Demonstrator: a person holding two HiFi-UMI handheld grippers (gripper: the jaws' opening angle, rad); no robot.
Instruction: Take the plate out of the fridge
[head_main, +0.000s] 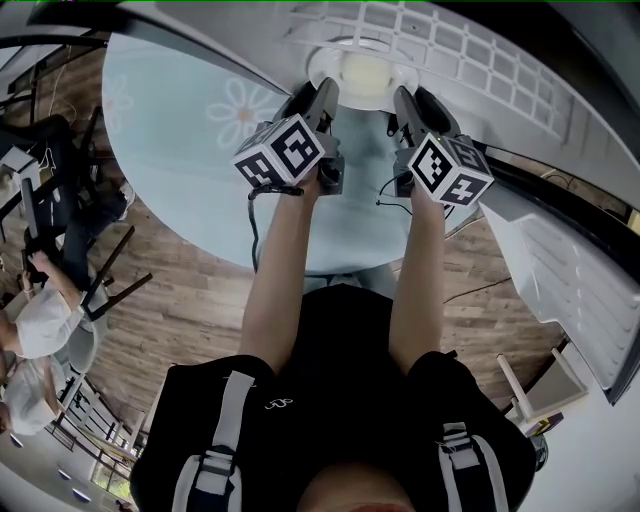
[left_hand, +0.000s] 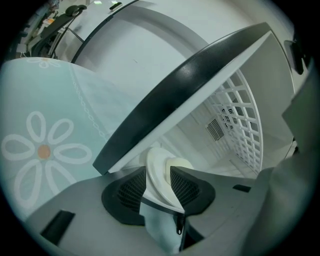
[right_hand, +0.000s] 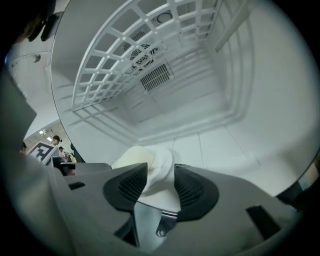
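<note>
**Both grippers clamped on the plate at the fridge mouth**

Grips the white plate (head_main: 362, 72) from two sides: left rim pinched in the left gripper (head_main: 320, 98), right rim pinched in the right gripper (head_main: 407, 102). Keeps no gap at either pair of jaws, each closed onto the rim. Seen along the left gripper's jaws, shows the plate (left_hand: 161, 172) edge-on between the ribbed pads (left_hand: 131, 192). Likewise along the right gripper's jaws, with the plate (right_hand: 152, 172) wedged between the dark pads (right_hand: 131, 189). Carries a pale cream patch at the plate's middle, too blurred to name. Places the plate just beyond both sets of jaw tips, at the opening of the fridge (right_hand: 210, 130). Farther ahead of the jaws, inside: a white wire shelf (right_hand: 125, 55) and a vent grille (right_hand: 156, 76) on the back wall. Left of and beneath the left gripper: a pale blue table (left_hand: 75, 100) printed with a daisy (left_hand: 44, 150).
</note>
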